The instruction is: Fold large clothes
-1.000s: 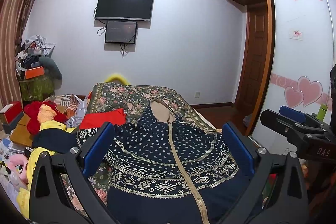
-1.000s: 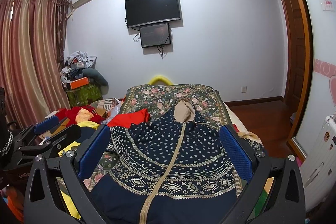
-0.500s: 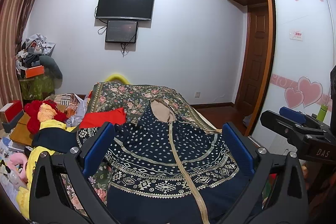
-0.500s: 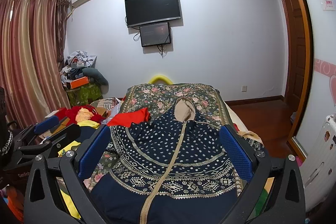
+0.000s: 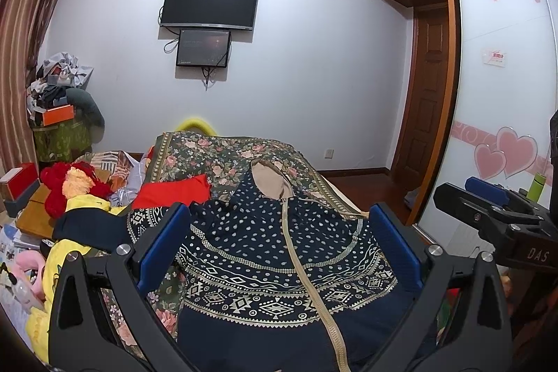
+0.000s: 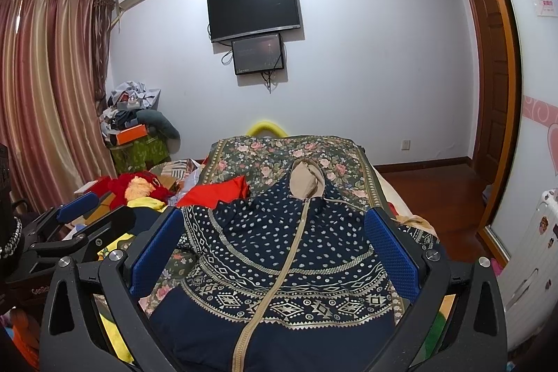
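I hold both grippers above the near end of the bed [image 5: 223,159]. The left gripper [image 5: 279,243] has its blue pads spread wide, nothing between them. The right gripper [image 6: 275,243] is the same: wide, empty. Each shows at the edge of the other's view.

The jacket [image 5: 272,253], navy with white dots and gold bands, lies flat on the floral bedspread, zipped shut, tan-lined hood [image 6: 307,180] pointing toward the far wall. Neither gripper touches it. A red cloth [image 5: 174,194] lies just left of the jacket's shoulder. Toys and clothes are piled left of the bed.
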Action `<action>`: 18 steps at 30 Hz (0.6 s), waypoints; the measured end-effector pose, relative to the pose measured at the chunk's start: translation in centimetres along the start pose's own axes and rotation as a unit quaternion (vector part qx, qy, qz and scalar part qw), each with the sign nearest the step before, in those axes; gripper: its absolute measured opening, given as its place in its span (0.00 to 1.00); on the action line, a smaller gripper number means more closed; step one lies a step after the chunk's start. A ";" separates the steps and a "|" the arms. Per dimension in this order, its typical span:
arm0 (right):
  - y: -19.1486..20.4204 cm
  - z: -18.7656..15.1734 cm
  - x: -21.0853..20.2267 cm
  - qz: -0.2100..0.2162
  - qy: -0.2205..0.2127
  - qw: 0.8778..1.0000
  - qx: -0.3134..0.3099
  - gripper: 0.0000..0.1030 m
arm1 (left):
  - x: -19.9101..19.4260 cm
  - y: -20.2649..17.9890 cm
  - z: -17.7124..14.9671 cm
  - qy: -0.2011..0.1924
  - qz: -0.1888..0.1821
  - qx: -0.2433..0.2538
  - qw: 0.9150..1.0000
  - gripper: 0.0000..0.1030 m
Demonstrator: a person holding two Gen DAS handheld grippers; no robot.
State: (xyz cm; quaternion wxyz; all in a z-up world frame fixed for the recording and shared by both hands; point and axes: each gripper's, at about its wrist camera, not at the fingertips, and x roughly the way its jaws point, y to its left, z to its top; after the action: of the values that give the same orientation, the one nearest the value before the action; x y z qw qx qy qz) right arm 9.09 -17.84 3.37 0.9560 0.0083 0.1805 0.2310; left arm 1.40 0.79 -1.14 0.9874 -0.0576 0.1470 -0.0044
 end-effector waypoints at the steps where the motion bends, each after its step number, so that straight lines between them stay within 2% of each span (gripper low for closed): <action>1: 0.0 0.0 0.1 0.000 0.001 1.000 0.000 1.00 | 0.1 0.0 0.0 0.001 0.000 -0.001 1.000 1.00; 13: 0.1 0.2 2.4 -0.002 0.026 1.000 -0.001 1.00 | 1.9 1.4 0.0 0.017 0.005 -0.013 1.000 1.00; 18: 0.4 0.1 4.6 0.001 0.049 0.999 -0.005 1.00 | 3.3 3.2 -0.2 0.024 0.022 -0.023 0.999 1.00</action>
State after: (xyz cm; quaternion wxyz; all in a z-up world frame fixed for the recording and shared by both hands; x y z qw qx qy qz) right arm 12.76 -15.40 1.95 0.9458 -0.0078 0.2257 0.2334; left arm 4.44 3.82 -2.61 0.9819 -0.0769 0.1723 0.0190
